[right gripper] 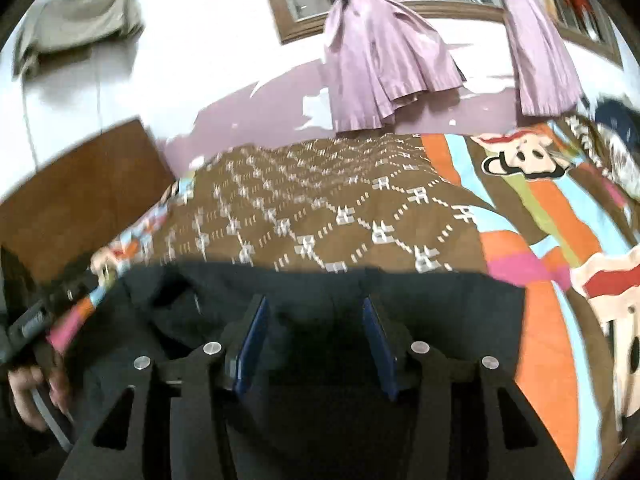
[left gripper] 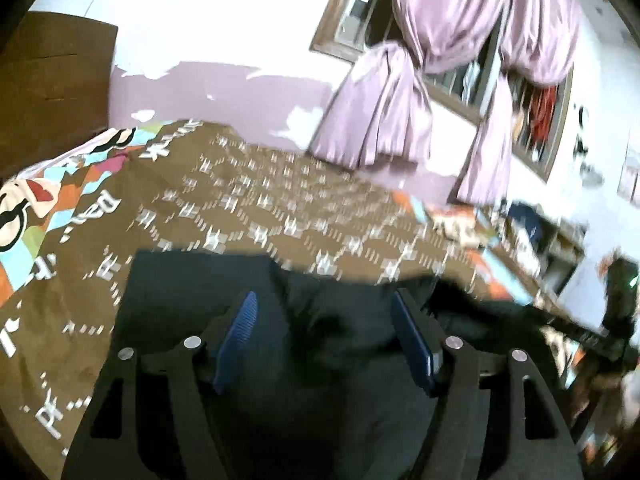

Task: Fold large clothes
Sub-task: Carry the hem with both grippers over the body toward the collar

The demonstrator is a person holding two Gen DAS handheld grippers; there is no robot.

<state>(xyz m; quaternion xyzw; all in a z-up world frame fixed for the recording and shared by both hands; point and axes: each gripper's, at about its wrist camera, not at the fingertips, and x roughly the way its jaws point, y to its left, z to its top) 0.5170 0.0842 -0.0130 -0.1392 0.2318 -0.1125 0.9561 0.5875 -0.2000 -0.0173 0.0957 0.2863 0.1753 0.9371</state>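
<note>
A large dark navy garment (left gripper: pixel 320 320) lies spread on a bed with a brown patterned blanket (left gripper: pixel 260 208). My left gripper (left gripper: pixel 324 308) hangs just above the garment, open, its blue pads (left gripper: pixel 240 324) wide apart with only dark cloth showing between them. In the right wrist view the same dark garment (right gripper: pixel 320 292) fills the lower half, its far edge straight across the blanket (right gripper: pixel 320 208). My right gripper (right gripper: pixel 316 312) is open over the cloth, with nothing pinched between its pads. At the left edge the other gripper (right gripper: pixel 36 324) and a hand (right gripper: pixel 28 392) show.
Purple curtains (left gripper: pixel 380 112) hang at a barred window (left gripper: pixel 480 92) beyond the bed. A brown headboard (right gripper: pixel 80 188) stands at the bed's left end. The blanket's colourful cartoon border (right gripper: pixel 560 240) spreads right. A grey cloth (right gripper: pixel 76 24) hangs on the white wall. Cluttered shelves (left gripper: pixel 540 240) stand at far right.
</note>
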